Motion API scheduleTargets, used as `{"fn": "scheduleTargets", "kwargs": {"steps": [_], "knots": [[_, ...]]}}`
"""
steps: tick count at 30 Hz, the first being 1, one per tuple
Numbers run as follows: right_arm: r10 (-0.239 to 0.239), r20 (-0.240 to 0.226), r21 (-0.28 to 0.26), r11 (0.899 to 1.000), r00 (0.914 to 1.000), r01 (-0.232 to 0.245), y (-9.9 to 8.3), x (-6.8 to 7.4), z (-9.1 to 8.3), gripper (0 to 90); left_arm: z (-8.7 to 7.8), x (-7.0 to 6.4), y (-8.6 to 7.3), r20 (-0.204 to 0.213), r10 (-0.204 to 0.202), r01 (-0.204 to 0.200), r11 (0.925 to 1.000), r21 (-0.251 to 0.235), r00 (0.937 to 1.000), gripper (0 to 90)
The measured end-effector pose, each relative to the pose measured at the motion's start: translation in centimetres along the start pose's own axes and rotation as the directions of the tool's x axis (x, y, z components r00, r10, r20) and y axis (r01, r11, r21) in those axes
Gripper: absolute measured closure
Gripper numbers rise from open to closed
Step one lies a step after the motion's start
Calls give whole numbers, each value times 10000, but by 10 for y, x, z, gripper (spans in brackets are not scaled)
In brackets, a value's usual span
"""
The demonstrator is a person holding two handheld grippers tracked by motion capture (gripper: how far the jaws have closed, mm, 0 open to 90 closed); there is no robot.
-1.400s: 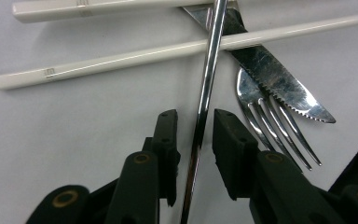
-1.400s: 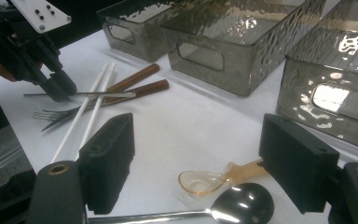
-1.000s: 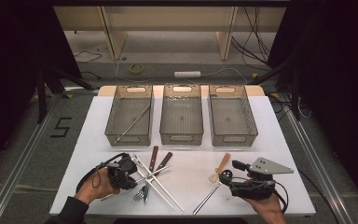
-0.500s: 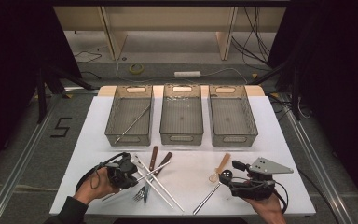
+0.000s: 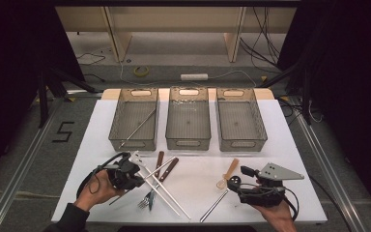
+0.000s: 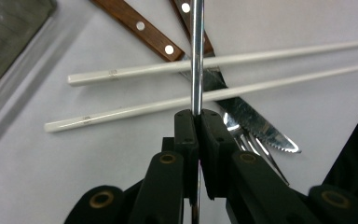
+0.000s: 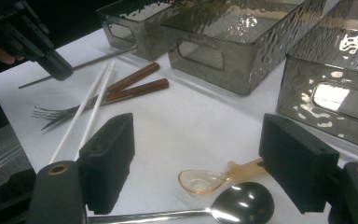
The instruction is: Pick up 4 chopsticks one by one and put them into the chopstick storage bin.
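Thin shiny steel rod (image 6: 196,51), pinched tight between the black jaws of the left gripper (image 6: 197,122), running straight up and away across the pile. Under it, two long white chopsticks (image 6: 223,59) side by side, crossing over a wood-handled serrated knife (image 6: 233,105) and the tines of a steel fork (image 6: 249,142). All of that at the near left of the white table (image 5: 193,203), just in front of the left of three smoky clear plastic bins (image 5: 135,123). In that bin, another slim metal stick (image 5: 137,128) lying on the diagonal. Over on the right, right gripper (image 7: 198,158) with jaws spread wide, holding nothing, low over a small translucent amber spoon (image 7: 203,179) and the bowl of a polished steel spoon (image 7: 242,205), the two just beside each other. From above, right gripper (image 5: 244,186) at the near right, well apart from the left gripper (image 5: 133,174).
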State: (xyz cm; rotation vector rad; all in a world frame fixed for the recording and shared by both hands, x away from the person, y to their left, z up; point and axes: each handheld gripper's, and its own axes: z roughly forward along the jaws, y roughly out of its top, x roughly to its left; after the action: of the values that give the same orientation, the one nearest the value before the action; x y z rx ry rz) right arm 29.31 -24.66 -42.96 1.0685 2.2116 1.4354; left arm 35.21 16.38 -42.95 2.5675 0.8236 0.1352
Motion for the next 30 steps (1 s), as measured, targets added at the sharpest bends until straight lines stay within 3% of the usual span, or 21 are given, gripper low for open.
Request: {"fn": "scheduleTargets", "kwargs": {"steps": [4, 9, 20, 24, 30], "knots": [[0, 4, 7, 10000, 10000, 0, 0, 0, 0, 277, -7, 3, 1, -343, -415, 394, 9975, -589, 9986, 856], [6, 3, 15, 10000, 10000, -6, 0, 0, 0, 277, -17, 10, 5, -686, -944, 828, 9843, -1560, 9932, 856], [70, 0, -13, 10000, 10000, -70, -1, -1, 0, 277, -40, 33, 22, -1194, -1542, 1120, 9465, -3025, 9808, 856], [99, 5, -22, 9999, 10000, -99, -1, -1, 0, 277, -45, 45, 27, -1354, -1847, 1304, 9331, -3352, 9734, 856], [128, 37, -39, 9999, 9999, -128, -1, -2, 0, 276, -53, 61, 35, -1546, -2309, 1545, 9063, -3934, 9606, 856]]}}
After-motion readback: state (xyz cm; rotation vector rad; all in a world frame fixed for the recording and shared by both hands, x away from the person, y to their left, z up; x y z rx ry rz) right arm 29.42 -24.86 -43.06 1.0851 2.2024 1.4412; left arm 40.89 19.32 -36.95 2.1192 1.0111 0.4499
